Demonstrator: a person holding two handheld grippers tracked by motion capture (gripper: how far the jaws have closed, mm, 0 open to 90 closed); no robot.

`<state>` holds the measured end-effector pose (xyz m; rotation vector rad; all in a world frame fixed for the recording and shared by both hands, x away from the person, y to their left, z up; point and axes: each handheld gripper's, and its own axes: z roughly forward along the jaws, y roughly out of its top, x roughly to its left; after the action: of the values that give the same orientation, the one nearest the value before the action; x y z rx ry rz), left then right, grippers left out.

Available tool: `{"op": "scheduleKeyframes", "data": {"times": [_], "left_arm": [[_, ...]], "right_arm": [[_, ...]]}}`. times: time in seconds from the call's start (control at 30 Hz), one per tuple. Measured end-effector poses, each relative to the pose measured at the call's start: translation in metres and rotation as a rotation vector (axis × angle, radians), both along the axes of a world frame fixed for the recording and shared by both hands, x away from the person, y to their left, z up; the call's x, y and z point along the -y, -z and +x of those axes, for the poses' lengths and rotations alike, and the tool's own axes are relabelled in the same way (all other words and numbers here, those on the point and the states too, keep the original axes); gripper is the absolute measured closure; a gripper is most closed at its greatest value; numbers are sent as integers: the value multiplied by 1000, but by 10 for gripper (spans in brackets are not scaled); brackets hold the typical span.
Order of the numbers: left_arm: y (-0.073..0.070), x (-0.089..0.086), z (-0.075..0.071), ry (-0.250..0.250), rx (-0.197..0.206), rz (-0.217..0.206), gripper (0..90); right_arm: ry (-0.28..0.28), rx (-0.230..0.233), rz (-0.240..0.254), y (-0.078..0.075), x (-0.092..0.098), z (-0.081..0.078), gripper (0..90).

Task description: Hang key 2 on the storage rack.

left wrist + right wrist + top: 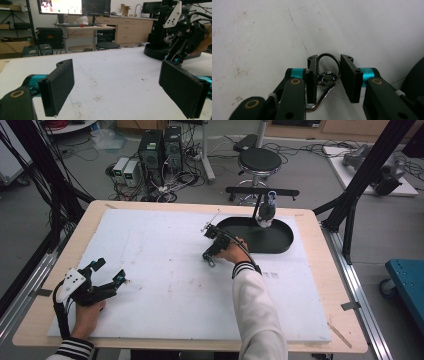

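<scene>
Desk [320, 285]: rounded pale wood, edged all round a white foam sheet [165, 270], matt, scuffed, flecked with grey marks.

Tray [280, 242]: black, oval, shallow-walled, matt; near far right corner of desk, on the sheet. Carries a slim black stand [261, 193] with flat crossbar, a small blue-and-white object hanging from it.

Left gripper [107, 275]: black body, grey three-cornered plate on top, teal collars behind the pads; near left front corner of desk. Jaws spread wide, released, nothing between; flat rectangular pads [60, 86] of coarse black foam.

Right gripper [210, 261]: black, cabled, pointing down near desk centre, just left of tray. Jaws drawn in, pressing a key ring from both sides; grasped.

Key ring [328, 66]: thin polished steel loop, standing between the pads on the sheet, joined through a small swivel eye to a bright metal clasp [322, 96] lying flat below.
</scene>
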<state>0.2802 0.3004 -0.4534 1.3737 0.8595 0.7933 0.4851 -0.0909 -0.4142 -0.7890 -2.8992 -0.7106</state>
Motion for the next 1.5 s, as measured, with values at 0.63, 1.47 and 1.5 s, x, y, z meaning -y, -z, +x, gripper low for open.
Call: {"op": "scheduleKeyframes", "data": {"times": [0.63,1.47,1.5], "left_arm": [[0,0,0,-1,0,0,135],[0,0,0,-1,0,1,134],[0,0,0,-1,0,2,134]], "right_arm": [[-17,-25,30,-10,6,-2,883],[0,66,76,-35,18,-10,888],[2,71,82,-36,20,-11,888]]}}
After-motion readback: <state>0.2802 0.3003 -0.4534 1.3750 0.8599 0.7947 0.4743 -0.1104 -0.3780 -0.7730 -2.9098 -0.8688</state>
